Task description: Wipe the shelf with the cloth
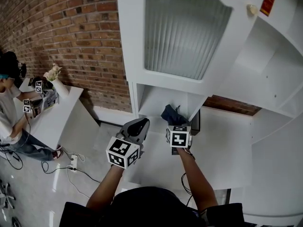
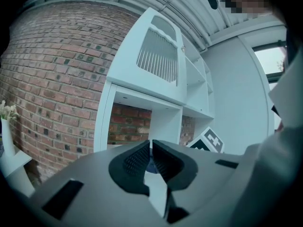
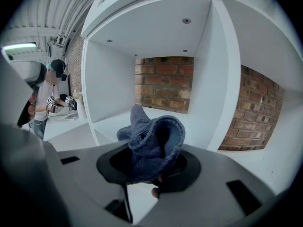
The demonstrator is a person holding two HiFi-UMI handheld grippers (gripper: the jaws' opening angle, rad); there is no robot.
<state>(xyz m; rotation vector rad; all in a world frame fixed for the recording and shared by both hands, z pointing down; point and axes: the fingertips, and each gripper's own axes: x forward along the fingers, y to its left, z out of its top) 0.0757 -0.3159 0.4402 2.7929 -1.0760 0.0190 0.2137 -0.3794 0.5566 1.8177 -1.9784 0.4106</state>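
Note:
My right gripper [image 1: 174, 123] is shut on a dark blue cloth [image 1: 171, 114], bunched up between its jaws [image 3: 154, 148]. It hangs at the mouth of the white shelf's lower compartment [image 1: 156, 100], just above the shelf board [image 3: 123, 124]. My left gripper [image 1: 139, 125] is beside it on the left, outside the compartment, jaws shut with nothing between them [image 2: 150, 159]. The white shelf unit [image 2: 156, 86] stands in front of a brick wall.
A closed cabinet door with ribbed glass [image 1: 184, 30] sits above the compartment. A white divider wall [image 3: 222, 84] bounds the compartment on the right. At the left, a person [image 1: 9, 103] works at a white table [image 1: 52, 117]. Cables and a power strip [image 1: 73, 162] lie on the floor.

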